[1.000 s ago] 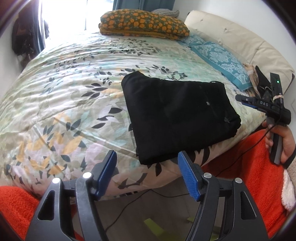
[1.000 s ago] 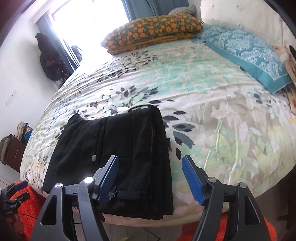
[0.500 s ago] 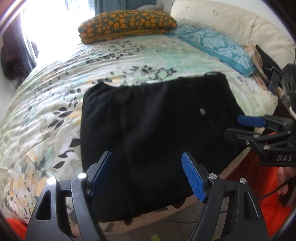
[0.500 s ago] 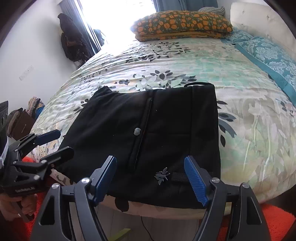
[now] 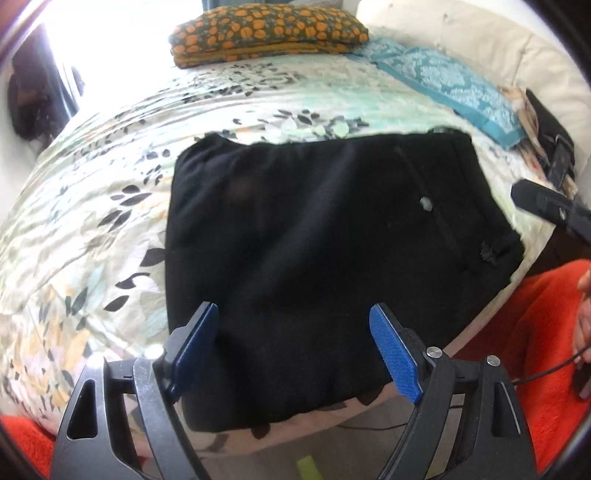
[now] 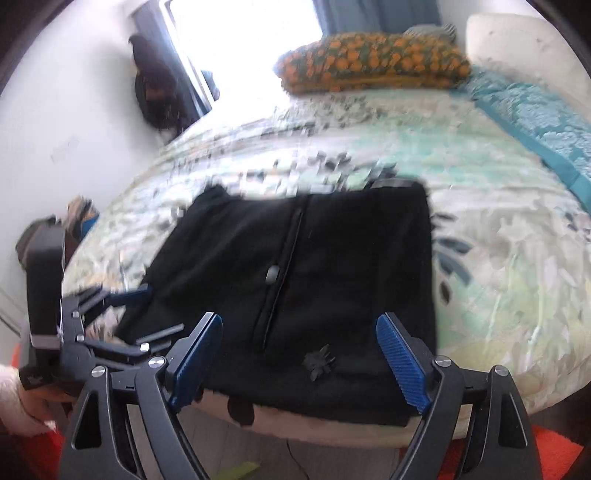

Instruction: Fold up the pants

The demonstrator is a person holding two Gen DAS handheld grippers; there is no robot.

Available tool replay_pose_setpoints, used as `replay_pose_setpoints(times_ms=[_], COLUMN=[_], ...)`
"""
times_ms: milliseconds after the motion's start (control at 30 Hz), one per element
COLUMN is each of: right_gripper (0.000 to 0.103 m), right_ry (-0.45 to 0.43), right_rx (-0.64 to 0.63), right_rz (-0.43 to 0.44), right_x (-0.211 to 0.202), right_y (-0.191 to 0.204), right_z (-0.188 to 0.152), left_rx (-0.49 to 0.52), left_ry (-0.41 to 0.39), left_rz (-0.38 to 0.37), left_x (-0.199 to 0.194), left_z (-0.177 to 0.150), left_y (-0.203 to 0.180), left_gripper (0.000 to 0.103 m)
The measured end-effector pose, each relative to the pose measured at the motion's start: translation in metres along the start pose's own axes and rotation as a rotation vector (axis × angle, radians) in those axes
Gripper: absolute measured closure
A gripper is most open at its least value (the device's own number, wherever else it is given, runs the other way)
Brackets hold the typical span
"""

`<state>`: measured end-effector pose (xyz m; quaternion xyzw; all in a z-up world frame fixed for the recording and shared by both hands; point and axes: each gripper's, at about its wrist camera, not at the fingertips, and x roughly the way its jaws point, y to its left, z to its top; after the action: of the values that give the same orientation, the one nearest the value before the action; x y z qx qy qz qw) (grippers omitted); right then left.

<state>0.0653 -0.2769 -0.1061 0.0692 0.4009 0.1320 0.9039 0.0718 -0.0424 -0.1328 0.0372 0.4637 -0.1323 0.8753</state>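
Black pants lie folded into a flat rectangle at the near edge of the bed; they also show in the right wrist view, with a small grey button on top. My left gripper is open and empty, over the fold's near left part. My right gripper is open and empty, over its near right part. The left gripper also shows in the right wrist view, and part of the right one in the left wrist view.
The bed has a floral cover. An orange patterned pillow and a teal pillow lie at the far side. A cream headboard stands at right. An orange rug covers the floor below.
Both grippers have swung from the sides of the bed toward the folded pants and now hover closer over its near edge. The pants lie unchanged.
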Motion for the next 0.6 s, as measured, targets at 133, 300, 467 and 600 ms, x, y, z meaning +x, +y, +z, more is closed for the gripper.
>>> replay_pose_setpoints(times_ms=[133,300,467,600], right_gripper=[0.017,0.017,0.036,0.066], right_ry=[-0.184,-0.146,0.072,0.086], right_rx=[0.010,-0.066,-0.089,0.057], right_rz=[-0.187,-0.086,0.057,0.002], right_x=[-0.031,0.001,0.065,0.061], right_y=[-0.026,-0.016,-0.014,-0.050], right_z=[0.036,0.060,0.032,0.030], left_rx=[0.062,0.201,0.137,0.073], left_ry=[-0.111,0.009,0.050,0.012], left_rz=[-0.012,-0.017,-0.078,-0.093], left_x=[-0.023,0.016,0.028,-0.001], left_z=[0.010,0.001,-0.008,0.014], left_y=[-0.018,-0.059,-0.055,-0.029], left_gripper=[0.018,0.018,0.016,0.016])
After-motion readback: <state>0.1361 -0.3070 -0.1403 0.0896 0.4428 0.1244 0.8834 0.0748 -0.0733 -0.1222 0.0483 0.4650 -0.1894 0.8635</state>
